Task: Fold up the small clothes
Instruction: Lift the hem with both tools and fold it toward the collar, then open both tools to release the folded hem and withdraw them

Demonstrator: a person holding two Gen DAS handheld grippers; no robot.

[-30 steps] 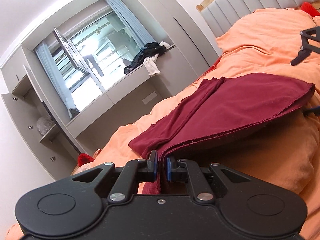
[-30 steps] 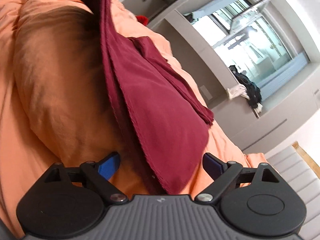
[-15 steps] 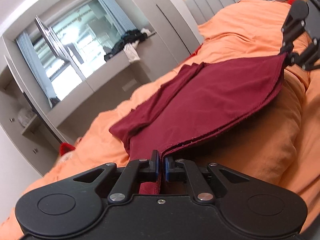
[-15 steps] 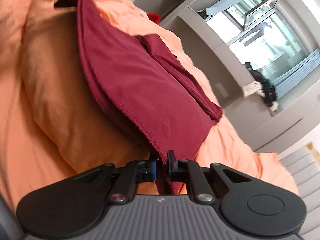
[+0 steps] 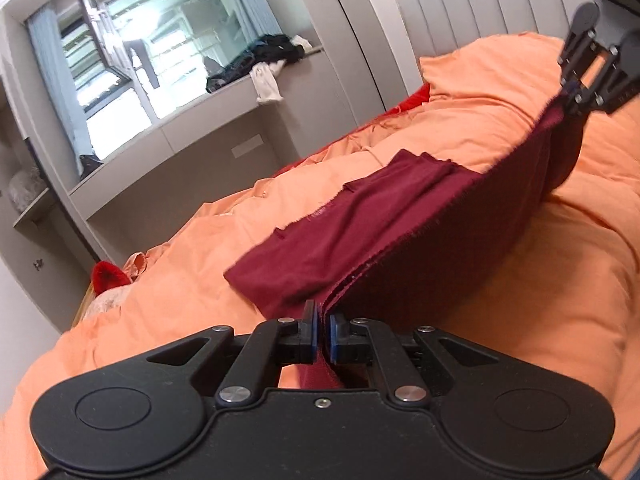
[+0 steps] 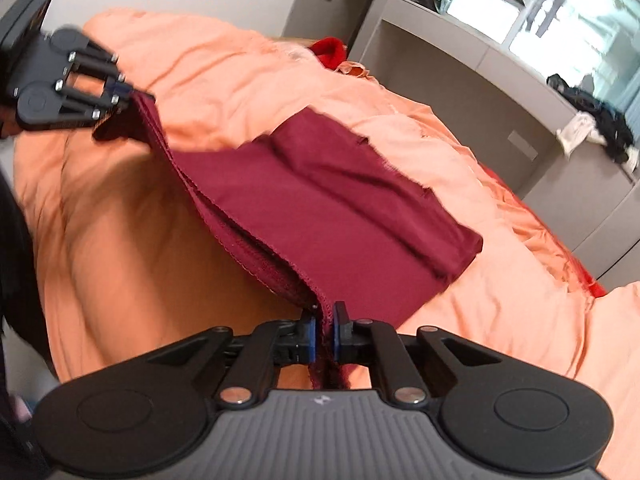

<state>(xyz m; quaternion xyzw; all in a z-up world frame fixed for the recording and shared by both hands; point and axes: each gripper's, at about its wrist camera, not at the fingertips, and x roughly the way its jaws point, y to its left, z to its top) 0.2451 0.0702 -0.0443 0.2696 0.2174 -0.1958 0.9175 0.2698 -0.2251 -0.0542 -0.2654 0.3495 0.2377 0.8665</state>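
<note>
A dark red garment [image 5: 400, 216] lies partly folded on the orange duvet [image 5: 200, 280]; it also shows in the right wrist view [image 6: 328, 200]. My left gripper [image 5: 324, 334] is shut on one corner of its near hem. My right gripper [image 6: 324, 332] is shut on the other corner. The hem is lifted and stretched between them, while the far part rests on the bed. The right gripper shows at the top right of the left wrist view [image 5: 570, 94]. The left gripper shows at the upper left of the right wrist view [image 6: 126, 94].
A grey padded headboard [image 5: 480, 12] stands behind the bed. A window ledge [image 5: 240, 84] holds a pile of dark and white clothes [image 5: 272, 60]. A red item [image 6: 330, 52] lies at the bed's far edge. Grey cabinets line the wall.
A second ago the right gripper was open beside the hem; it has since shut on it. Both grippers have lifted the hem and turned, pulling it taut.
</note>
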